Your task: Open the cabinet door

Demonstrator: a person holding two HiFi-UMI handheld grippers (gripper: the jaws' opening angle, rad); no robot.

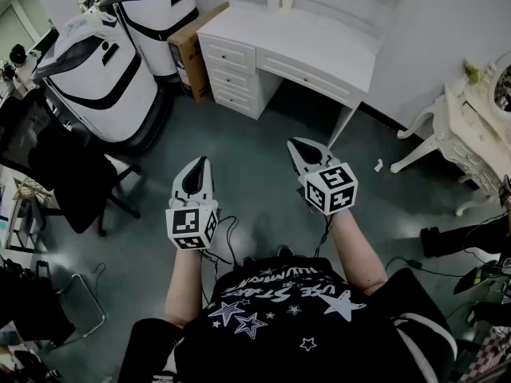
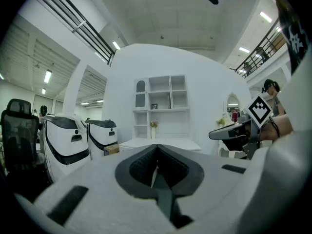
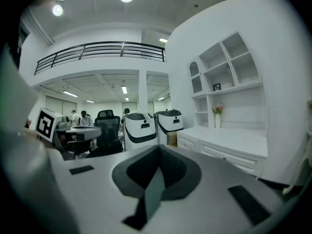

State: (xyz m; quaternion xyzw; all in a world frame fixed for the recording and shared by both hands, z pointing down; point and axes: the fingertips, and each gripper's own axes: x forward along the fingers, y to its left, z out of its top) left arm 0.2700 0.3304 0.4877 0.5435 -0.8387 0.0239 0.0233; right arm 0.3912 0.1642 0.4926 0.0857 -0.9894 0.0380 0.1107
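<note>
A white desk [image 1: 319, 42] with a drawer stack [image 1: 229, 74] stands ahead against the wall. Above it rises a white shelf unit [image 2: 161, 104] with a small arched cabinet door [image 2: 140, 93] at its upper left, closed; the right gripper view shows the same door [image 3: 195, 84]. My left gripper [image 1: 200, 163] is held over the floor, well short of the desk, jaws shut and empty [image 2: 157, 147]. My right gripper [image 1: 297, 144] is beside it, slightly further forward, also shut with nothing in it [image 3: 158, 149]. Neither touches the furniture.
Two large white-and-black machines [image 1: 104, 70] and a cardboard box [image 1: 192, 50] stand left of the desk. A black office chair [image 1: 68, 174] is at the left. An ornate white table [image 1: 463, 130] is at the right, with cables [image 1: 431, 266] on the floor.
</note>
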